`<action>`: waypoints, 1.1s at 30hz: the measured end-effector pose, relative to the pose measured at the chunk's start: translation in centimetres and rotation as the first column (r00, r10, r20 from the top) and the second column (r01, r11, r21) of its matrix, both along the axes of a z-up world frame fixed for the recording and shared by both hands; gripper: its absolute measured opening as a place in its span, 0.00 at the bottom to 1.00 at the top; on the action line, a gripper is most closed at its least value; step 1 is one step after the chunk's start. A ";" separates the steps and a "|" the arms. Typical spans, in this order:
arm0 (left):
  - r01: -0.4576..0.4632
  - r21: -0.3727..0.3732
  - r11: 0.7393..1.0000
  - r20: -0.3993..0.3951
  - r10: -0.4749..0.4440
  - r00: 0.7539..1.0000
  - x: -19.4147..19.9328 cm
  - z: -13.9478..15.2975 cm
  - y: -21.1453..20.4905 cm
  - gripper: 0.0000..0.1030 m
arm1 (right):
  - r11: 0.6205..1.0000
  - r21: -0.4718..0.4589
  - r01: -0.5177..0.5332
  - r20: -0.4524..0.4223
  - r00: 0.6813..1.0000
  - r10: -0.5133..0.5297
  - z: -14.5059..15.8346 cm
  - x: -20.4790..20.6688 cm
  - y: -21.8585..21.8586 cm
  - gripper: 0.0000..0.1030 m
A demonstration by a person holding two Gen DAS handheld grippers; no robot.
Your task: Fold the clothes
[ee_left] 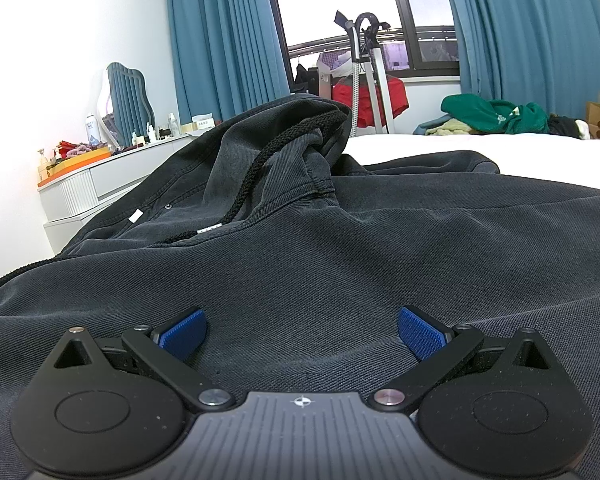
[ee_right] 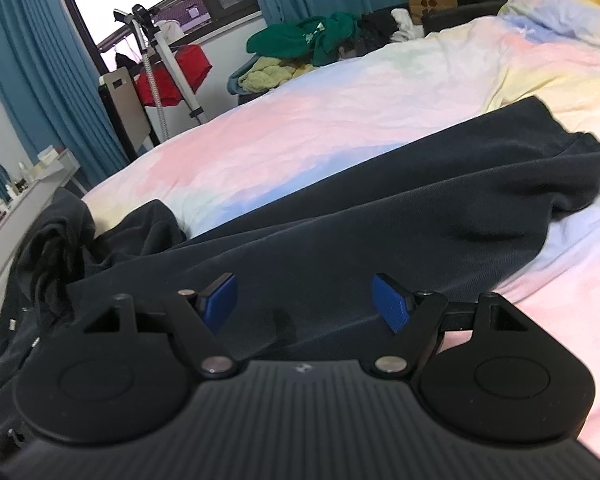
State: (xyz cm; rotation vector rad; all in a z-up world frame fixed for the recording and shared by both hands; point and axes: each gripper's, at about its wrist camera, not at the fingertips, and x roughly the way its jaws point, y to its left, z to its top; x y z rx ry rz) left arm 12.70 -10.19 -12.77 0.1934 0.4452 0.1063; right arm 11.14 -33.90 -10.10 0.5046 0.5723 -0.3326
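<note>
The left gripper [ee_left: 302, 334] sits low and level, its two blue pads [ee_left: 184, 334] spread wide apart with nothing between them. The right gripper [ee_right: 305, 305] is tilted, jaws likewise parted and empty; whether it touches anything beneath is unclear.

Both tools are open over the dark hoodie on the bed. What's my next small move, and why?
Probably lower the right tool and close it on the hoodie fabric beneath it. Both tools are open and hold nothing, the left tool too, and the hoodie lies rumpled on the bed, hood bunched up, so nothing is folded yet.
</note>
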 end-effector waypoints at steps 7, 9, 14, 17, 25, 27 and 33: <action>0.001 0.001 1.000 0.001 -0.001 1.000 0.0 0.0 0.0 1.00 | 0.999 -0.026 0.023 0.018 1.000 -0.023 0.9 0.0 0.5 0.74; 0.001 0.001 1.000 0.001 -0.001 1.000 0.0 0.0 0.0 1.00 | 0.999 -0.032 0.029 0.022 0.999 -0.028 1.2 0.0 0.6 0.74; 0.000 0.002 1.000 0.001 0.000 1.000 0.0 0.0 0.0 1.00 | 0.999 -0.033 0.024 0.040 0.999 -0.023 1.8 -0.7 0.8 0.74; 0.001 0.001 1.000 0.001 -0.001 1.000 0.0 0.0 -0.1 1.00 | 0.999 -0.031 0.020 0.059 0.998 -0.018 2.2 -1.2 0.8 0.74; 0.000 0.001 1.000 0.001 0.000 1.000 0.0 0.0 -0.1 1.00 | 1.000 0.021 -0.013 0.089 0.996 0.011 1.7 -2.2 0.3 0.74; 0.000 0.002 1.000 0.001 0.000 1.000 0.0 0.0 -0.1 1.00 | 0.999 0.041 -0.026 0.088 0.996 0.022 1.3 -2.4 0.1 0.74; -0.001 -0.002 1.000 0.007 0.001 1.000 0.0 -0.1 0.0 1.00 | 0.987 0.133 -0.093 0.115 0.990 0.077 0.1 -1.8 0.0 0.74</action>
